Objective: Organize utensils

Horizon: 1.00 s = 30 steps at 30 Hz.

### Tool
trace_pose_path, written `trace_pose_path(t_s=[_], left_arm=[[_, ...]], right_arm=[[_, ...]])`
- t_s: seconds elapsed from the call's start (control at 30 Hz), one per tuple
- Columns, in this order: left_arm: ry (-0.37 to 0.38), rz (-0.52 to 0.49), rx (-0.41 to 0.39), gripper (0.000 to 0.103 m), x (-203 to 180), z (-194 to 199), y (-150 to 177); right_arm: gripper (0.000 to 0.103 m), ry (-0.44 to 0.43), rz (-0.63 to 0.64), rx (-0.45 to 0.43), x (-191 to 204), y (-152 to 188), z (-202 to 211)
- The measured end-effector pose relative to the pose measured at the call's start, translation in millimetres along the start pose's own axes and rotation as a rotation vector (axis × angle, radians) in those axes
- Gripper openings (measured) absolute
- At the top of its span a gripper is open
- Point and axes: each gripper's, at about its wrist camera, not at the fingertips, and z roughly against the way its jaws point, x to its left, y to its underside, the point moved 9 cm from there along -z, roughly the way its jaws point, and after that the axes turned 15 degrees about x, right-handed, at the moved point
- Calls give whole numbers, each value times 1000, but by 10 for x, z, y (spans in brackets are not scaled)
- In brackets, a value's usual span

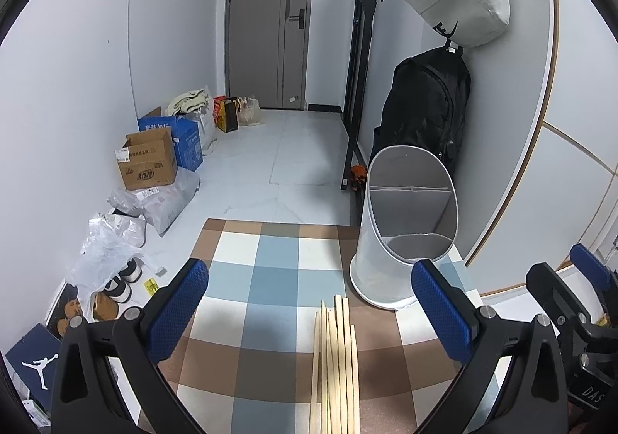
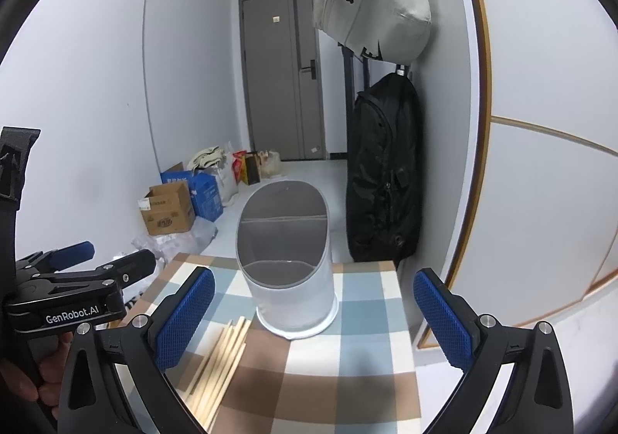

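A bundle of pale wooden chopsticks [image 1: 335,364] lies flat on the checked tabletop [image 1: 270,279], just short of a white utensil holder [image 1: 401,225] standing upright at the far right corner. The holder's grey inside is split by a divider into compartments, both showing nothing in them. The chopsticks' near ends are cut off by the frame edge. The left tool [image 1: 309,306] is spread wide over the chopsticks, gripping nothing; the right tool [image 2: 313,312] likewise gapes wide, bare, facing the holder.
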Motion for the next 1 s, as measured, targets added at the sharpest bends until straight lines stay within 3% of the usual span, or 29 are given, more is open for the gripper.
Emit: trace_pose_path(t_s=[0.37,0.47,0.53,0.73,0.93,1.0], left_arm=[[47,16,70,102,55,-150,38],[25,-8,100,102,42,-233,64],[8,-35,147,100,44,-354,127],[66,-96,346,93,-12,-768,397],[125,-128,501,76,-106,-975,604],[154,-119,552,69,-138,-1023,646]], right_arm=[[103,-3,1,36,11,33,-106],[103,10,-6,69,-14,54,-196],[103,8,-17,97,-39,71,-271],[103,-17,-46,178,-112,101,-492],[101,-85,-117,276,-196,139,-720],[94,-119,-145,307,-217,156,-770]])
